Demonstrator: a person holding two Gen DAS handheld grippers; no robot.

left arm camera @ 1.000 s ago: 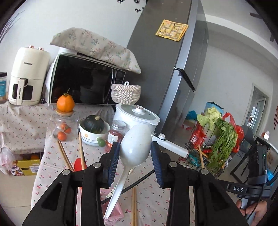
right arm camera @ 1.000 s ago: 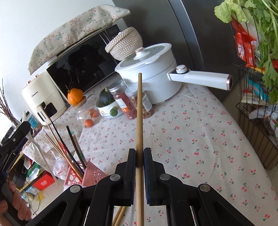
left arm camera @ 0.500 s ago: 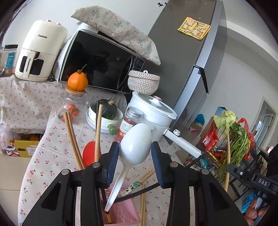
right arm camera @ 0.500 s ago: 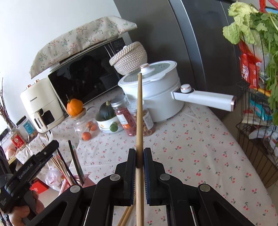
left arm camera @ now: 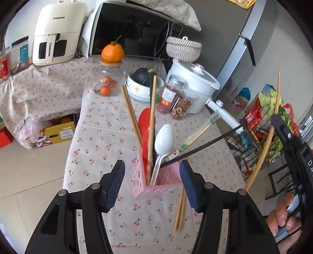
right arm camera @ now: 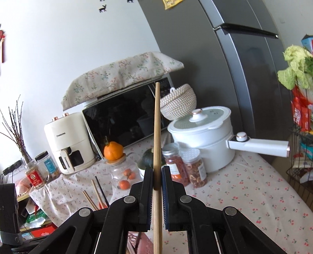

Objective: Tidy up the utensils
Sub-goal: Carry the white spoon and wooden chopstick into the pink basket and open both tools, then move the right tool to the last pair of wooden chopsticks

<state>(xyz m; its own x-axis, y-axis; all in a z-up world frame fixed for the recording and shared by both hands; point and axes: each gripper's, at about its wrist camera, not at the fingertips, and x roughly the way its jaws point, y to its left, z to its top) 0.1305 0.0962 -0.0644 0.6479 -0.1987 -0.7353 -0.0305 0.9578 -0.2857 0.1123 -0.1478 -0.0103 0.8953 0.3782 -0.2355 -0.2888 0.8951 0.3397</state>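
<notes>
Ahead of me a white wall (right arm camera: 78,48) with deer stickers (right arm camera: 101,8) meets a tall grey fridge (right arm camera: 225,68). Pale floor tiles (left arm camera: 29,162) lie below a cherry-print tablecloth (left arm camera: 101,136), all in soft daylight.

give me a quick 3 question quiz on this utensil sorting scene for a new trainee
1. True or false: the left gripper is clamped on the white plastic spoon.
2. Multiple choice: what does the right gripper hold? A) a red plastic spoon B) a long bamboo chopstick C) a black chopstick
3. Fill in: the white spoon stands in the pink perforated plastic ______.

Key
1. False: its jaws stand open on either side of the holder, and the spoon rests inside it.
2. B: the jaws are shut on the bamboo chopstick, which points up past them.
3. holder, which also contains a red plastic spoon and several chopsticks.
</notes>
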